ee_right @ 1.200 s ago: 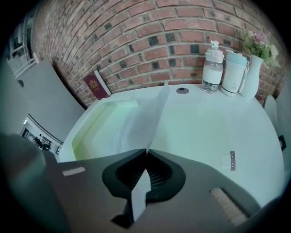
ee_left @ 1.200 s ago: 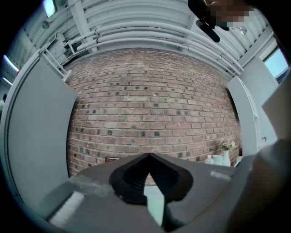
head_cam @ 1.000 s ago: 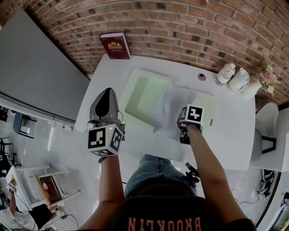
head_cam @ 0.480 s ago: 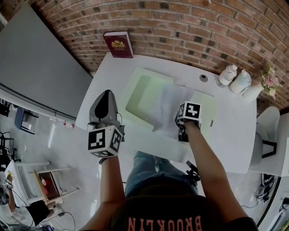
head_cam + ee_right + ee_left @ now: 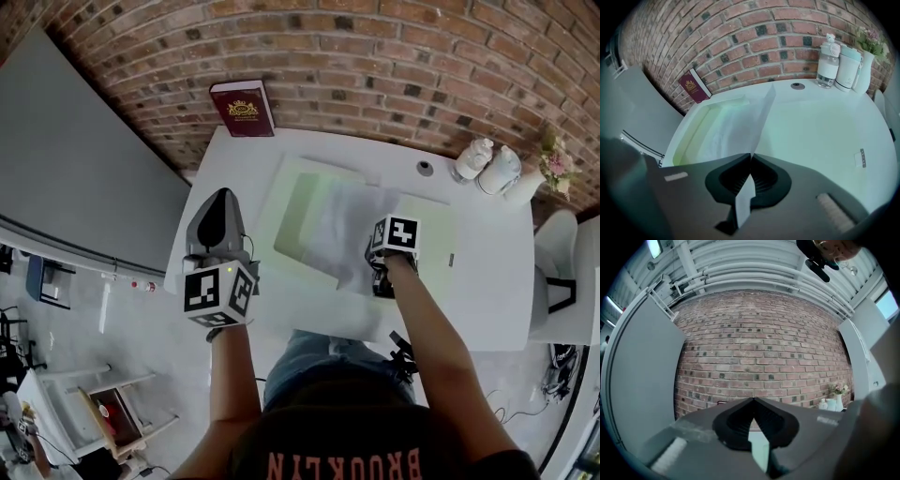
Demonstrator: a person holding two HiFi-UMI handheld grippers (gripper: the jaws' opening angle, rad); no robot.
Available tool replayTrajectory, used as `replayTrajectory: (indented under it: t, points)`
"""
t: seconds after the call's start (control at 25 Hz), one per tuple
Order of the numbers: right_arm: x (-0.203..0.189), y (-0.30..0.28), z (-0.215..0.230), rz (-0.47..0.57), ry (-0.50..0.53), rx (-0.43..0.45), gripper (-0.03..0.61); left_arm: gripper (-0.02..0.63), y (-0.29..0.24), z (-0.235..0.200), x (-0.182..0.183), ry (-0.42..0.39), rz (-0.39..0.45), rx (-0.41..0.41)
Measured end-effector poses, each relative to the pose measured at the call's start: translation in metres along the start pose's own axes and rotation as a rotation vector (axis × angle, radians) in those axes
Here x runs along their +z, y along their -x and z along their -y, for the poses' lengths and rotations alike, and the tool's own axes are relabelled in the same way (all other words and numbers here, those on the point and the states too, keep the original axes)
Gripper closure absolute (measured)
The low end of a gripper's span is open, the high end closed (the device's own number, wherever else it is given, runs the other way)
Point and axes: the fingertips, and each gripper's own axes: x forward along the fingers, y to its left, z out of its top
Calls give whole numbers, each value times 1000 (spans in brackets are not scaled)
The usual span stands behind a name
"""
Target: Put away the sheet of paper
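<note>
A white sheet of paper [image 5: 342,234] hangs over a pale green folder [image 5: 289,214] that lies open on the white table [image 5: 487,291]. My right gripper [image 5: 377,269] is shut on the sheet's near edge and points steeply down. In the right gripper view the sheet [image 5: 761,119] rises edge-on from between the closed jaws [image 5: 750,157], with the folder [image 5: 705,124] to its left. My left gripper [image 5: 218,195] is held level off the table's left edge. In the left gripper view its jaws [image 5: 753,400] meet with nothing in them and face the brick wall.
A dark red book [image 5: 242,108] leans on the brick wall at the table's far left corner. Two white bottles [image 5: 473,157] and a vase of flowers [image 5: 553,159] stand at the far right. A small round disc [image 5: 427,169] lies near them. A grey panel [image 5: 75,159] stands to the left.
My right gripper has carried the sheet a little to the left, so it covers more of the folder's left half. My left gripper has shifted slightly beside the table.
</note>
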Motion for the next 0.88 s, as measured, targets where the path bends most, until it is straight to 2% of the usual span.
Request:
replayTrajectory:
  t: [0.28, 0.88]
  points:
    - [1, -13, -27, -2, -8, -10, 575, 620, -13, -32, -7, 5, -15, -38]
    - [12, -38, -82, 7, 3, -8, 574, 620, -25, -95, -23, 24, -35, -51]
